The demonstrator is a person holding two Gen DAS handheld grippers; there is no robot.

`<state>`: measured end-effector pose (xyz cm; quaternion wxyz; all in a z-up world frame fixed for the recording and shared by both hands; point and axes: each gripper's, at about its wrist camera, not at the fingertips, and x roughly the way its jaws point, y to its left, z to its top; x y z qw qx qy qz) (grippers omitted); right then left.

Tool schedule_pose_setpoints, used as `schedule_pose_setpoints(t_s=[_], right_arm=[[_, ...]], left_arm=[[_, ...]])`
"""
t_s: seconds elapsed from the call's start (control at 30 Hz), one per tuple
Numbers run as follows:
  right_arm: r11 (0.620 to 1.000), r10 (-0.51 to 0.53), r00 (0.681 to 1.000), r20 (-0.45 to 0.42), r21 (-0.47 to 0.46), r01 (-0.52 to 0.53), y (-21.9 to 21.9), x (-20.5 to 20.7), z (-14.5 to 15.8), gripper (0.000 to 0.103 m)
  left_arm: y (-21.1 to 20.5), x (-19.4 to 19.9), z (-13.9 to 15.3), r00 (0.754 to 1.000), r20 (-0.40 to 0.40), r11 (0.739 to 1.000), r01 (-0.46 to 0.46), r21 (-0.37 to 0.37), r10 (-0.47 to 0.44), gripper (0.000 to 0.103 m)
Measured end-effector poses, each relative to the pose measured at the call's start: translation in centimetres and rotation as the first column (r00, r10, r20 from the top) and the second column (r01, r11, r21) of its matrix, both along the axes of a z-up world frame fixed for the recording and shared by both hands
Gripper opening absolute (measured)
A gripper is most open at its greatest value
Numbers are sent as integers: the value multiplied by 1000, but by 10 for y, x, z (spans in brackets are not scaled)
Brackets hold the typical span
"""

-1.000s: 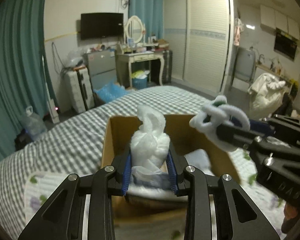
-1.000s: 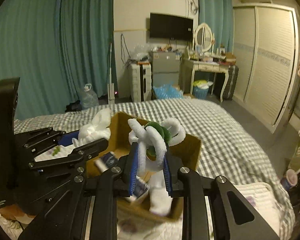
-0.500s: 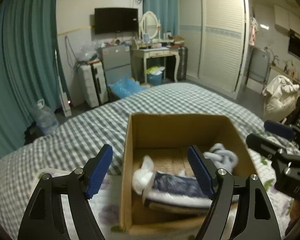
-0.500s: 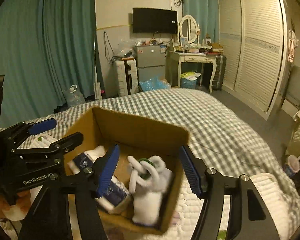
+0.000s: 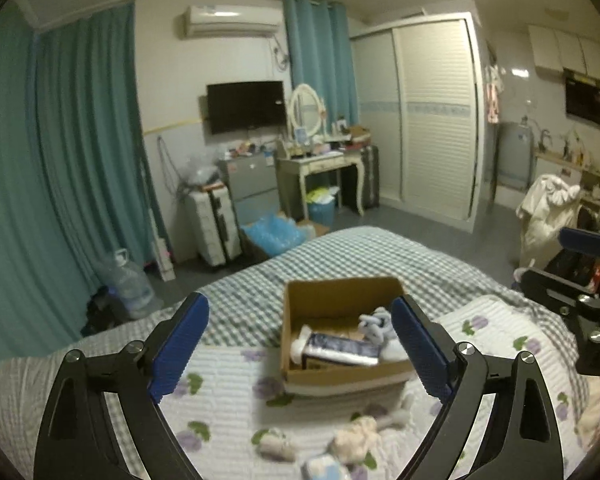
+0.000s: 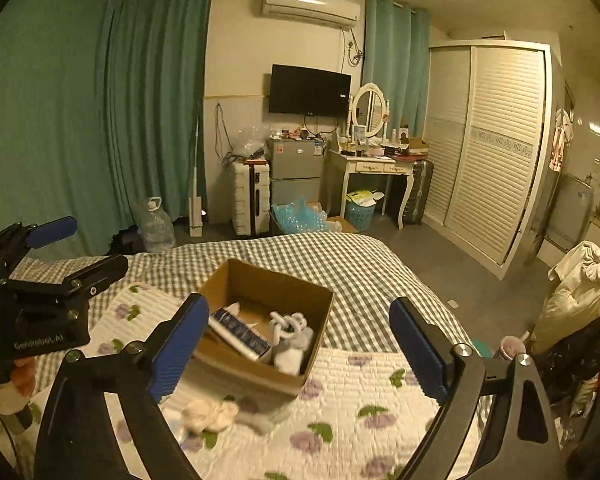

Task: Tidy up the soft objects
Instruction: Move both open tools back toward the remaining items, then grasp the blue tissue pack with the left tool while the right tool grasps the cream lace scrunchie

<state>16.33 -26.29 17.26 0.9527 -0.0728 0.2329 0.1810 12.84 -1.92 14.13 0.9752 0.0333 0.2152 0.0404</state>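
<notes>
An open cardboard box (image 5: 300, 320) (image 6: 320, 320) stands on the bed. Inside lie a white bundle with a dark blue printed pack (image 5: 340, 347) (image 6: 240, 334) and a white looped plush toy (image 5: 374, 322) (image 6: 290, 328). My left gripper (image 5: 299, 350) is open and empty, raised and pulled back from the box. My right gripper (image 6: 299, 350) is open and empty, also raised above the box. More soft items lie on the quilt in front of the box: a cream plush (image 5: 356, 438) (image 6: 212, 414) and small pale bundles (image 5: 278, 448).
The box sits on a white flower-print quilt (image 5: 220, 392) (image 6: 380, 400) over a grey checked bedspread (image 5: 360, 248). Beyond the bed are teal curtains, a suitcase (image 5: 214, 228), a dressing table (image 5: 320, 168) and a white wardrobe (image 5: 436, 120).
Both grippers opened and let go of the white bundle and the looped plush, which now lie in the box. Both grippers then lifted up and back.
</notes>
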Motion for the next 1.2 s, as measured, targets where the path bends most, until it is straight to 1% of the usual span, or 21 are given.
schedule_pose_setpoints(t_s=[0.07, 0.17, 0.2, 0.27, 0.37, 0.47, 0.63, 0.7, 0.73, 0.83, 0.97, 1.0, 1.03, 1.07, 1.1, 1.13, 1.2], right_arm=[[1000, 13, 1000, 9, -2, -13, -3, -20, 4, 93], [999, 36, 999, 12, -3, -36, -4, -48, 0, 93], [999, 43, 999, 9, -3, -43, -5, -53, -2, 93], [998, 68, 998, -2, 1, -68, -3, -63, -13, 93], [994, 106, 994, -20, 9, -106, 0, -70, -39, 93], [991, 131, 990, -47, -14, -132, 10, -64, -73, 93], [986, 153, 980, -128, -50, -161, 26, -38, -141, 93], [985, 154, 974, -164, -55, -165, 28, -26, -164, 93], [982, 160, 969, -187, -66, -175, 30, -18, -177, 93], [976, 172, 963, -209, -97, -196, 36, -3, -202, 93], [970, 186, 955, -230, -111, -216, 44, 14, -218, 93], [969, 192, 953, -232, -108, -222, 45, 17, -220, 93], [968, 198, 952, -235, -106, -227, 47, 19, -221, 93], [966, 203, 950, -239, -109, -234, 51, 23, -224, 93], [964, 207, 948, -241, -112, -239, 53, 24, -225, 93], [962, 215, 946, -242, -115, -248, 58, 26, -226, 93], [957, 232, 940, -248, -117, -267, 68, 28, -229, 93]], left_arm=[[3, -13, -2, 998, 6, 998, -62, 5, 62, 94], [8, -25, -16, 994, -12, 994, -109, -2, 109, 94], [10, -29, -26, 991, -22, 992, -130, -3, 129, 94], [11, -33, -44, 989, -44, 990, -143, -13, 142, 94], [11, -35, -82, 981, -115, 987, -159, -22, 155, 94], [10, -33, -127, 970, -183, 982, -176, -64, 162, 94], [-1, -21, -200, 941, -294, 978, -198, -72, 168, 93], [-4, -14, -221, 930, -332, 976, -199, -90, 159, 93], [-6, -10, -231, 926, -343, 974, -201, -101, 156, 93], [-11, -2, -252, 919, -361, 975, -203, -94, 156, 92], [-16, 7, -269, 910, -391, 982, -176, -71, 135, 92], [-16, 9, -275, 907, -402, 983, -170, -69, 129, 90], [-15, 10, -279, 904, -411, 983, -165, -75, 120, 84], [-12, 10, -282, 902, -418, 983, -156, -95, 103, 71], [-10, 10, -285, 902, -425, 982, -143, -126, 77, 60], [-6, 9, -284, 904, -425, 979, -124, -162, 44, 55], [-5, 7, -281, 906, -423, 984, -91, -155, 17, 51]])
